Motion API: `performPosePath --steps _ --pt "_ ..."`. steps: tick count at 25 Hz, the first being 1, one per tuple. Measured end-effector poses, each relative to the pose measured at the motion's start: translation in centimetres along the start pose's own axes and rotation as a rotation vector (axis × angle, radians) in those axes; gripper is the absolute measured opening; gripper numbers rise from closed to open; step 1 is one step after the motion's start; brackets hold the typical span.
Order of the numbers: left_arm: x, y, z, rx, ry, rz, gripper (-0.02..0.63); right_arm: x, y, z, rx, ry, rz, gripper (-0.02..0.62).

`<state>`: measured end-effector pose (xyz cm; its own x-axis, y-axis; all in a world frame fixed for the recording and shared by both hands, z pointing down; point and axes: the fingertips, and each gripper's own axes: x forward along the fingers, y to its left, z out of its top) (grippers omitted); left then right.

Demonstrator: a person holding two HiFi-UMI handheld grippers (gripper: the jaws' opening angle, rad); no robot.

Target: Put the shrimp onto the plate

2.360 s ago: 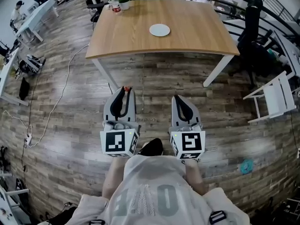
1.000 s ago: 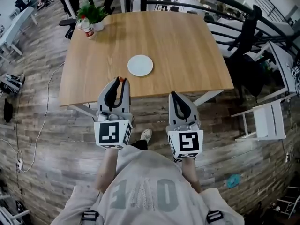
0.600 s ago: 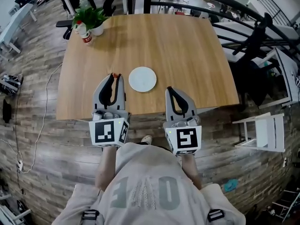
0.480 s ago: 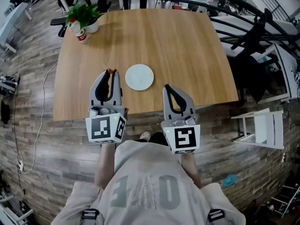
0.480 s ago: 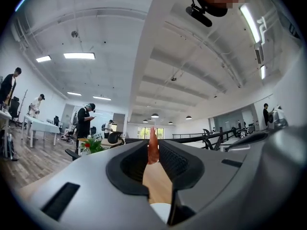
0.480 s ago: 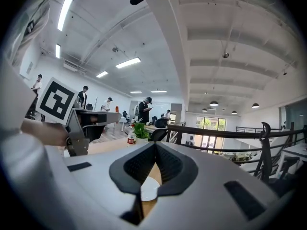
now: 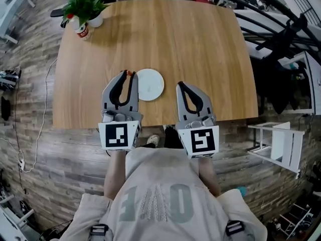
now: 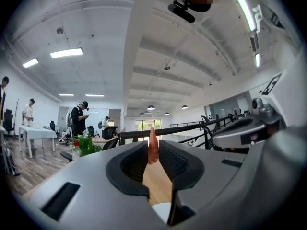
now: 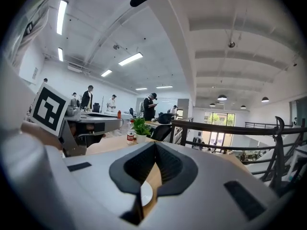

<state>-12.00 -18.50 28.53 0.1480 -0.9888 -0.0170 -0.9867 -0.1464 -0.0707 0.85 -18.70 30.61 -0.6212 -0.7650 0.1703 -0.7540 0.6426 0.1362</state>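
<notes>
My left gripper (image 7: 129, 75) is shut on an orange shrimp (image 7: 129, 73), whose tip pokes out past the jaw tips; in the left gripper view the shrimp (image 8: 152, 146) stands pinched between the dark pads. It hovers just left of the white plate (image 7: 149, 84) on the wooden table (image 7: 200, 44). My right gripper (image 7: 181, 86) is shut with nothing in it, to the right of the plate near the table's front edge. In the right gripper view a sliver of the plate (image 9: 145, 194) shows below the closed jaws (image 9: 154, 145).
A potted plant (image 7: 83, 6) and a small bottle (image 7: 83, 30) stand at the table's far left corner. A white folding chair (image 7: 278, 142) is on the floor at right, dark chairs (image 7: 286, 39) behind it. Several people stand in the room beyond.
The person has walked up to the table. Both grippers have come forward over its front edge, and the left one with the shrimp now sits beside the plate.
</notes>
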Motion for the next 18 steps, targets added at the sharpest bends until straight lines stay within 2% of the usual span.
performPosePath --steps 4,8,13,17,18 --pt "3.2 -0.6 -0.6 0.026 0.040 0.011 0.074 2.8 -2.2 -0.1 0.004 -0.006 0.054 0.020" --pt "7.1 -1.9 -1.6 0.131 0.095 0.012 0.074 5.2 -4.6 -1.0 0.026 0.006 0.117 0.020" --pt "8.9 -3.3 -3.6 0.109 0.161 0.005 0.074 6.9 -4.6 -3.2 0.085 0.033 0.188 0.020" --pt "9.9 -4.8 -4.7 0.259 0.215 -0.055 0.074 7.7 -6.0 -4.4 0.110 0.053 0.178 0.020" --pt "10.0 -5.1 -5.0 0.276 0.223 -0.067 0.074 7.7 -6.2 -4.5 0.118 0.058 0.173 0.020"
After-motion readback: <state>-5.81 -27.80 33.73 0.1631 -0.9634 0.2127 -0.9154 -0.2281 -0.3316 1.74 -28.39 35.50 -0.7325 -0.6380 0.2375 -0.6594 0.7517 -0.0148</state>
